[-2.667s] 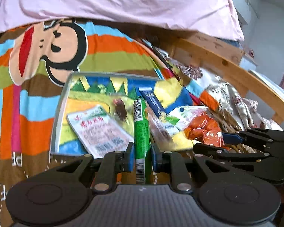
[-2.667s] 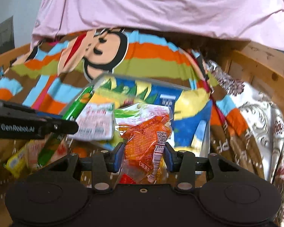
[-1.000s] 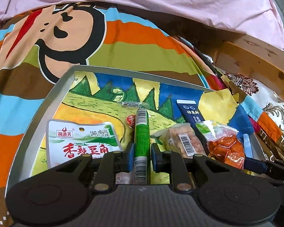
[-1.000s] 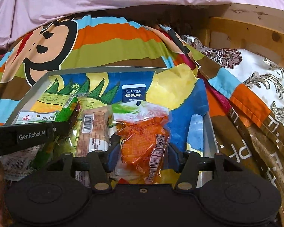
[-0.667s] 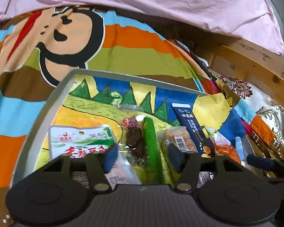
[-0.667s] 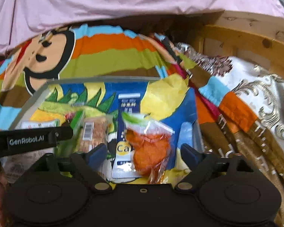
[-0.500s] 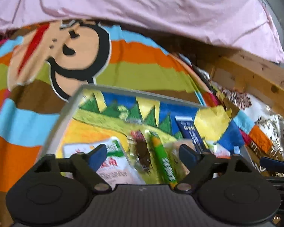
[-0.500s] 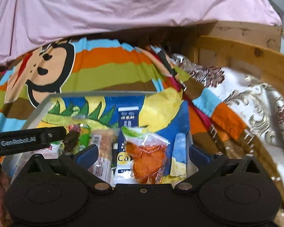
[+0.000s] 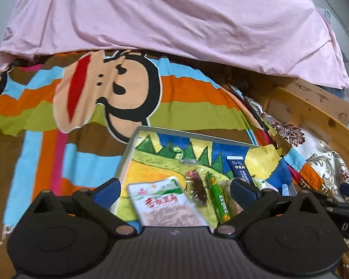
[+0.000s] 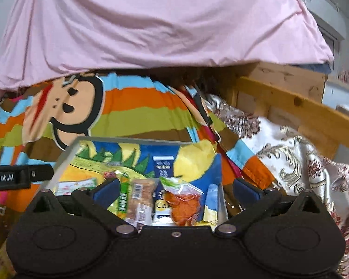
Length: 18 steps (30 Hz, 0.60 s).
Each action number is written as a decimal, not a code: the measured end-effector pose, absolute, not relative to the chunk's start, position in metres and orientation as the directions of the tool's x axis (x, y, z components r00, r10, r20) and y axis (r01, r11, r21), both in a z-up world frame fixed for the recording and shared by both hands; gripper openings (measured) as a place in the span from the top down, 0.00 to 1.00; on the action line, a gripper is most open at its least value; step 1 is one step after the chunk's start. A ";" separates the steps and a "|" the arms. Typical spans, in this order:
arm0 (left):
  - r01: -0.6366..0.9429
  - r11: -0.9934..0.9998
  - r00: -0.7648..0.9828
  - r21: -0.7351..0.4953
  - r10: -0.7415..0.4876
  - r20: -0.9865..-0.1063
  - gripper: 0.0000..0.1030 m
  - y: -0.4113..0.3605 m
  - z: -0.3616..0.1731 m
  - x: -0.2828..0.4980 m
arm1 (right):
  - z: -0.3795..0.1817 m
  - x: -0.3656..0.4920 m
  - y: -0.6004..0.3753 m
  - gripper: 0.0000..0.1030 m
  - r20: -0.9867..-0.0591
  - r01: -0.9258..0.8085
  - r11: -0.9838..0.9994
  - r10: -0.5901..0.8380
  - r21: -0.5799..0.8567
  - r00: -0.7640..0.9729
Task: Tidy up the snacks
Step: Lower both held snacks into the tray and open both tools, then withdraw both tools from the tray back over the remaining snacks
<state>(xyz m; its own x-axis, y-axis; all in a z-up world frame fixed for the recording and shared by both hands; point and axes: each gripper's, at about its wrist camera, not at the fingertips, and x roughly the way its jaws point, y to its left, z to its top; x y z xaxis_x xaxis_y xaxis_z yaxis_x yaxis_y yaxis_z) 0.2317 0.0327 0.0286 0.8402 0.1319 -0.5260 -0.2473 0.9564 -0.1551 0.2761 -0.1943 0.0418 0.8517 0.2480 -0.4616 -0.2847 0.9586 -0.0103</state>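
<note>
A grey tray (image 9: 130, 150) with a cartoon-printed floor lies on the striped bedspread; its rim shows in the right wrist view (image 10: 65, 155) too. In it lie a white-green pouch (image 9: 165, 200), a dark snack packet (image 9: 196, 188), a green stick (image 9: 217, 197), a beige bar (image 10: 140, 197), a dark blue sachet (image 9: 240, 169) and an orange bag (image 10: 185, 203). My left gripper (image 9: 175, 191) is open and empty above the tray's near edge. My right gripper (image 10: 175, 191) is open and empty above the tray's right half.
A monkey-print striped bedspread (image 9: 104, 97) lies under the tray. A pink sheet (image 9: 174, 16) hangs behind. A wooden bed rail (image 10: 297, 109) and a floral quilt (image 10: 290, 153) are on the right. The left gripper's arm (image 10: 18, 176) shows at the right view's left edge.
Both grippers opened, letting the green stick and the orange bag drop into the tray, then drew back and up from it.
</note>
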 end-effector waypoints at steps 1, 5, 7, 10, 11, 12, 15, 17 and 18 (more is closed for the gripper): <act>-0.247 0.958 0.841 -0.146 0.137 -0.524 0.01 0.034 0.032 0.224 | 0.045 0.270 -0.194 0.01 -0.455 -0.288 0.958 0.251 -0.011 0.854; -0.227 0.968 0.852 -0.105 0.145 -0.503 0.01 0.038 0.045 0.195 | 0.055 0.252 -0.191 0.01 -0.443 -0.305 0.952 0.272 -0.003 0.854; -0.214 0.974 0.857 -0.078 0.149 -0.493 0.01 0.039 0.051 0.182 | 0.058 0.243 -0.189 0.01 -0.444 -0.309 0.951 0.278 0.002 0.852; -0.199 0.979 0.856 -0.049 0.149 -0.495 0.01 0.042 0.060 0.165 | 0.060 0.234 -0.186 0.01 -0.463 -0.319 0.948 0.290 0.015 0.838; -0.197 0.980 0.857 -0.042 0.151 -0.492 0.01 0.042 0.061 0.160 | 0.061 0.230 -0.186 0.01 -0.468 -0.323 0.946 0.295 0.020 0.833; -0.196 0.980 0.858 -0.034 0.155 -0.490 0.01 0.043 0.063 0.155 | 0.061 0.227 -0.185 0.01 -0.472 -0.327 0.945 0.298 0.023 0.830; -0.191 0.982 0.853 -0.002 0.165 -0.494 0.01 0.046 0.063 0.137 | 0.061 0.214 -0.184 0.01 -0.487 -0.335 0.941 0.309 0.036 0.817; -0.191 0.981 0.844 0.011 0.170 -0.508 0.01 0.049 0.062 0.125 | 0.060 0.205 -0.183 0.01 -0.499 -0.340 0.939 0.316 0.045 0.807; -0.190 0.982 0.841 0.014 0.170 -0.513 0.01 0.052 0.061 0.119 | 0.060 0.201 -0.183 0.01 -0.503 -0.342 0.939 0.318 0.048 0.803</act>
